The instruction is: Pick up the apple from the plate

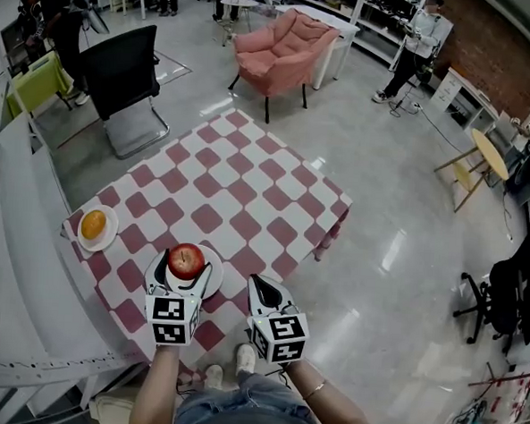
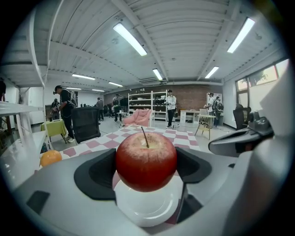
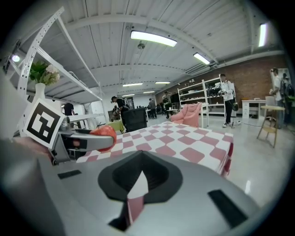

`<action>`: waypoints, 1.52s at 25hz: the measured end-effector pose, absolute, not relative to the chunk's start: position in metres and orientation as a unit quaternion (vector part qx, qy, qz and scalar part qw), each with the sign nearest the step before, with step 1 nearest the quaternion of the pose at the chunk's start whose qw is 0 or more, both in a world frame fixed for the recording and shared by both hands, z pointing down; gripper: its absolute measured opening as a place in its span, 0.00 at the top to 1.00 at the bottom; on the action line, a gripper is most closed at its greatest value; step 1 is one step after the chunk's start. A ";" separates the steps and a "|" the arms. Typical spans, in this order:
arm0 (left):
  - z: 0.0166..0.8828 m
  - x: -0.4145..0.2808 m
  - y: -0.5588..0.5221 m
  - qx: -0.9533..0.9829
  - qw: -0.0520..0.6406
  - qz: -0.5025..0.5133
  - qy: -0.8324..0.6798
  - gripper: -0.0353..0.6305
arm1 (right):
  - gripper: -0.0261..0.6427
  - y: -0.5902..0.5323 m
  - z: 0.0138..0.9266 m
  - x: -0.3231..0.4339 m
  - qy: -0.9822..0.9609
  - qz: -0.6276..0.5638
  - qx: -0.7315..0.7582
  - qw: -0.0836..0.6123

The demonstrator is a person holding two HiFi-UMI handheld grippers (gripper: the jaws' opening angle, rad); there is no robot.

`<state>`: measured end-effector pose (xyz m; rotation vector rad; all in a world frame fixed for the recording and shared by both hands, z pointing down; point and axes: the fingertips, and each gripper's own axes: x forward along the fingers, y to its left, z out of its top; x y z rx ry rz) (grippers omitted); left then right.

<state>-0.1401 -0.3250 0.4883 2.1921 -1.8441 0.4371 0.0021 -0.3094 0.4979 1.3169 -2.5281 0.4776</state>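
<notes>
Item 1, my left gripper (image 1: pixel 185 266): fingers closed on the red apple (image 2: pixel 146 160), one pad on each flank, stem upright.
Item 2, white plate (image 2: pixel 147 207): directly under the apple, on the near part of the table; the apple looks raised off it.
Item 3, my right gripper (image 1: pixel 260 287): fingers drawn together, nothing between them; just beside the plate, on its right.
Item 4, table (image 1: pixel 248 188): red-and-white checked cloth, bare beyond the plate.
Item 5, orange (image 1: pixel 93 224): on its own small plate (image 1: pixel 107 239) at the table's left edge, well apart from the apple.
Item 6, surroundings: black office chair (image 1: pixel 121 72) and pink armchair (image 1: pixel 284 46) beyond the table; white shelving (image 1: pixel 13 236) along my left.
</notes>
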 end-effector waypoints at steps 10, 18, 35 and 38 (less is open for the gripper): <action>0.451 -0.146 -0.301 0.760 0.096 0.122 -0.631 0.36 | 0.94 -0.290 0.481 -0.008 -0.871 0.146 0.456 0.113; 0.437 -0.147 -0.279 0.767 0.088 0.126 -0.623 0.36 | 0.95 -0.273 0.466 -0.013 -0.874 0.129 0.456 0.105; 0.419 -0.151 -0.226 0.778 0.076 0.121 -0.612 0.36 | 0.94 -0.231 0.447 -0.021 -0.876 0.101 0.462 0.094; 0.417 -0.154 -0.219 0.779 0.074 0.120 -0.611 0.36 | 0.94 -0.224 0.445 -0.025 -0.877 0.099 0.460 0.095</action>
